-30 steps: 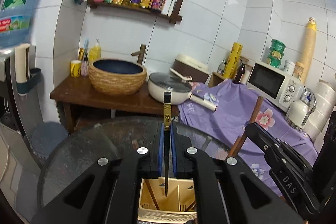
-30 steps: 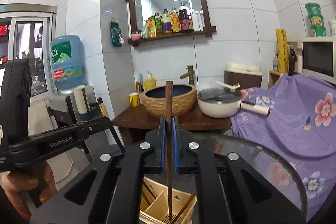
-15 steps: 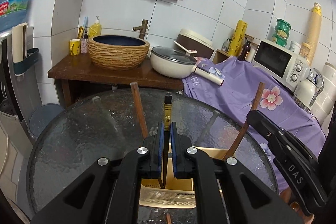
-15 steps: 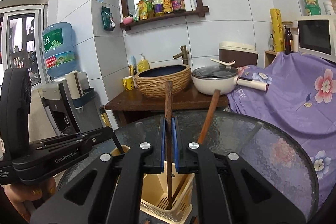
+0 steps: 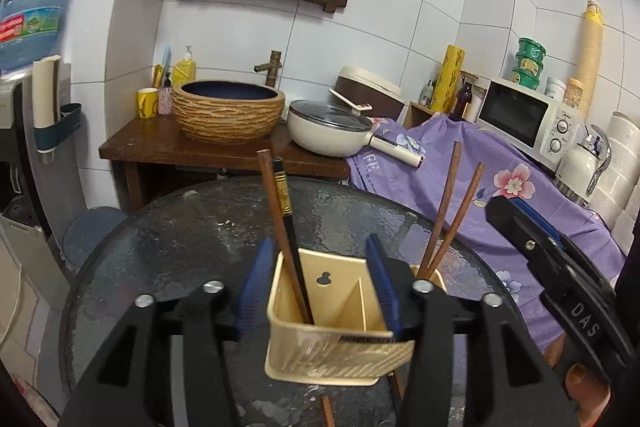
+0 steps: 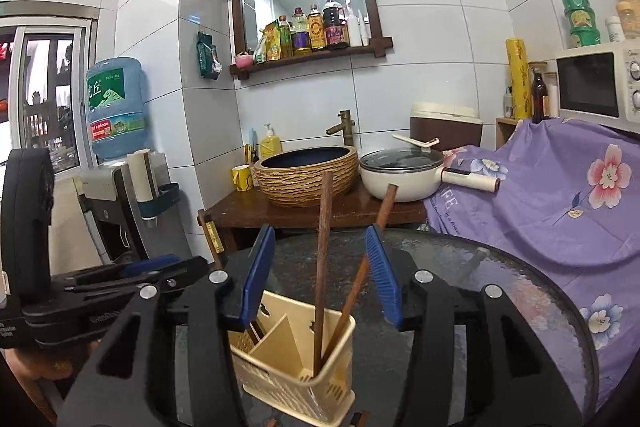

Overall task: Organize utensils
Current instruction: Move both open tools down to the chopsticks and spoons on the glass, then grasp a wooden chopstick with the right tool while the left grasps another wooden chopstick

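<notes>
A cream utensil holder (image 5: 340,327) (image 6: 296,359) stands on the round glass table (image 5: 180,247). Its left compartment holds a black chopstick with a gold band (image 5: 286,211) and a brown chopstick (image 5: 267,195). Its right compartment holds two brown chopsticks (image 5: 448,203) (image 6: 322,247). My left gripper (image 5: 320,287) hangs over the left compartment, jaws opening, the black chopstick free between the blue pads. Over the right compartment my right gripper (image 6: 320,279) is opening too, with a brown chopstick loose between its pads. Each gripper also shows in the other's view: the right gripper (image 5: 560,287) and the left gripper (image 6: 120,287).
Behind the table a woven basin (image 5: 230,113) and a white pan (image 5: 332,133) sit on a wooden stand. A purple floral cloth (image 5: 480,187) covers the right side, with a microwave (image 5: 528,115). A water dispenser (image 6: 116,107) stands left. Another chopstick end (image 5: 326,411) lies by the holder.
Both grippers came down over the holder and went from shut on a chopstick each to open. The black and the brown chopstick now rest in the holder.
</notes>
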`<state>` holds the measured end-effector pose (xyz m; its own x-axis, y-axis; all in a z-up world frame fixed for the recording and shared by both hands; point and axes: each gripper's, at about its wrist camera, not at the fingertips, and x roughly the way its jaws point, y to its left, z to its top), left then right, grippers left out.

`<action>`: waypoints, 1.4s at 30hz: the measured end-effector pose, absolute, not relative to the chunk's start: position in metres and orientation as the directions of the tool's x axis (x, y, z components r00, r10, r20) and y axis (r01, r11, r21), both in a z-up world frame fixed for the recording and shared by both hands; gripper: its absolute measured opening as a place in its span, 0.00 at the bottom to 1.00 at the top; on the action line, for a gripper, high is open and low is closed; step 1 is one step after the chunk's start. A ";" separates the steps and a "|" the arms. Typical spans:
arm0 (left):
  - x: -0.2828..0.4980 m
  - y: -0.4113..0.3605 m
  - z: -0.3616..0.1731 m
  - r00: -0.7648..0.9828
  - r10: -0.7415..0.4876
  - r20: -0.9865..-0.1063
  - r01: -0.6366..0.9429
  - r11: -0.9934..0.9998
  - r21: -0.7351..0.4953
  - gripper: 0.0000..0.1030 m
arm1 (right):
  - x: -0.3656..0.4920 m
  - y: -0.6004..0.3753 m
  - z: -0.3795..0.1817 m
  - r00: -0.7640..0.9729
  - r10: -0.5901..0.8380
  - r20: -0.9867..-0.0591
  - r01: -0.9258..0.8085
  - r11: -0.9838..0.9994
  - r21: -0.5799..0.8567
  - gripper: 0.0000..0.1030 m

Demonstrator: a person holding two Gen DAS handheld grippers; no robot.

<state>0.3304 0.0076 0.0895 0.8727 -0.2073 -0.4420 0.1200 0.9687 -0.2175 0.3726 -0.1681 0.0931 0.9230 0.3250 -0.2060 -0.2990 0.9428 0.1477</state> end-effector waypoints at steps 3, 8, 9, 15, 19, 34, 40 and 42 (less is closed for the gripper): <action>0.312 0.013 0.083 0.871 -0.191 -0.453 0.104 0.972 -0.209 0.71 | 0.354 -0.175 0.086 0.920 0.308 -0.242 -0.281 0.949 0.141 0.47; 0.291 0.013 0.053 0.832 -0.174 -0.526 0.079 0.977 -0.198 0.79 | 0.340 -0.185 0.045 0.868 0.270 -0.417 -0.236 0.963 0.133 0.47; 0.288 0.012 0.044 0.819 -0.168 -0.548 0.074 0.979 -0.190 0.79 | 0.339 -0.187 0.033 0.849 0.262 -0.459 -0.224 0.965 0.135 0.47; 0.284 0.004 -0.017 0.687 -0.203 -0.697 0.078 0.975 -0.208 0.69 | 0.338 -0.194 -0.033 0.723 0.236 -0.649 -0.192 0.971 0.139 0.47; 0.287 0.002 -0.048 0.611 -0.226 -0.759 0.070 0.970 -0.232 0.48 | 0.335 -0.193 -0.062 0.656 0.236 -0.717 -0.194 0.971 0.142 0.47; 0.275 -0.013 -0.073 0.554 -0.270 -0.788 0.092 0.960 -0.264 0.43 | 0.319 -0.178 -0.090 0.592 0.217 -0.776 -0.214 0.971 0.109 0.47; 0.278 -0.019 -0.073 0.555 -0.270 -0.787 0.090 0.960 -0.266 0.43 | 0.319 -0.185 -0.089 0.590 0.201 -0.782 -0.195 0.975 0.103 0.47; 0.279 -0.019 -0.072 0.555 -0.271 -0.786 0.090 0.960 -0.266 0.43 | 0.321 -0.187 -0.089 0.590 0.184 -0.786 -0.187 0.978 0.089 0.47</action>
<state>0.2791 -0.0192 -0.0722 0.5552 -0.2706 -0.7865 0.0904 0.9596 -0.2664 0.3206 -0.1869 -0.0892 0.5903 0.1843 -0.7859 -0.1867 0.9784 0.0891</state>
